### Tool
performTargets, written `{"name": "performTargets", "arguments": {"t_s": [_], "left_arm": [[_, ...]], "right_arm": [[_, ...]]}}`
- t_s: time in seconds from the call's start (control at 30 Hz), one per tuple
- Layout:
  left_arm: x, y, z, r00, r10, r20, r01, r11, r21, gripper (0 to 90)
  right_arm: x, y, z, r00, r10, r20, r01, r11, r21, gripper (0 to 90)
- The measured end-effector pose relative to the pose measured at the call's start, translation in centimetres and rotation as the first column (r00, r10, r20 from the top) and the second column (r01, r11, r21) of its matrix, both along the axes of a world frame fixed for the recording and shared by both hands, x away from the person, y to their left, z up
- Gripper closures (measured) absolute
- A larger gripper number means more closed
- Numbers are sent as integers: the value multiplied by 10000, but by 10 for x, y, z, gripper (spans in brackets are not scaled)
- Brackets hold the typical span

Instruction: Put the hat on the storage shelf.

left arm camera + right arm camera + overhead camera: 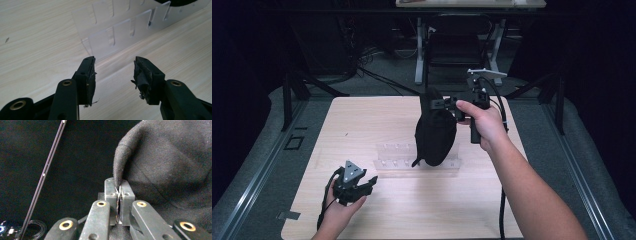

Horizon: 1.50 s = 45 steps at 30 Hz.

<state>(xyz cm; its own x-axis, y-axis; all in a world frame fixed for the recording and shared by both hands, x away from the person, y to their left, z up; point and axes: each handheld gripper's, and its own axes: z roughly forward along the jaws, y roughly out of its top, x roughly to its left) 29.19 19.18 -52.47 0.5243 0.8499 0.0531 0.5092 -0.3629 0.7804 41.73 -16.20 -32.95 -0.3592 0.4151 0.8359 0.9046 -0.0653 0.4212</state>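
Black fabric cap (435,134) hangs in the air over the middle of the counter (377,120), its lower edge just above the clear acrylic rack (397,157) that lies flat on the wood. I hold it with the right tongs (452,104), which enter from the right at cap-top level. In the right gripper view the two pads are clenched tight on a folded edge of the cloth (119,173), with the fabric rising out of the jaws and spreading to the right. The cap droops below the grip point, and a small strap end dangles at its lower left, near the rack.

The left tongs (362,187) sit low at the near left of the counter, well apart from the cap. In the left gripper view their jaws stand released, with bare wood between the worn pads (91,80) and nothing held. They point toward the rack (117,32), whose slotted clear panels lie just beyond the tips; the tongs do not touch it.

My right forearm (532,190) crosses the near right of the counter. A cable (502,210) trails down beside it. Beyond the far edge I note a dark chair (454,45) and table legs on the floor
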Motion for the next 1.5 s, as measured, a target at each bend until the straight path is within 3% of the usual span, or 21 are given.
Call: {"name": "performTargets", "arguments": {"t_s": [0.4, 0.63, 0.93, 1.2, 1.5], "left_arm": [[7, -42, 18, 9968, -741, 309, 747, 9970, -203, 516], [10, -66, 27, 9905, -1276, 513, 1276, 9918, 34, 520], [10, -83, 35, 9842, -1641, 665, 1653, 9862, -120, 578], [8, -91, 39, 9806, -1836, 684, 1836, 9830, 59, 632], [3, -99, 46, 9731, -2085, 980, 2065, 9780, 300, 667]], "right_arm": [[1, 7, 0, 10000, -37, 92, 37, 10000, 36, 876], [0, 9, 0, 9998, -113, 156, 113, 9999, 24, 876], [1, 12, -1, 9999, -65, 160, 65, 10000, 31, 875], [2, 14, 0, 9998, -144, 161, 143, 9999, 69, 875], [2, 17, 0, 9998, -78, 180, 77, 10000, 33, 874]]}}
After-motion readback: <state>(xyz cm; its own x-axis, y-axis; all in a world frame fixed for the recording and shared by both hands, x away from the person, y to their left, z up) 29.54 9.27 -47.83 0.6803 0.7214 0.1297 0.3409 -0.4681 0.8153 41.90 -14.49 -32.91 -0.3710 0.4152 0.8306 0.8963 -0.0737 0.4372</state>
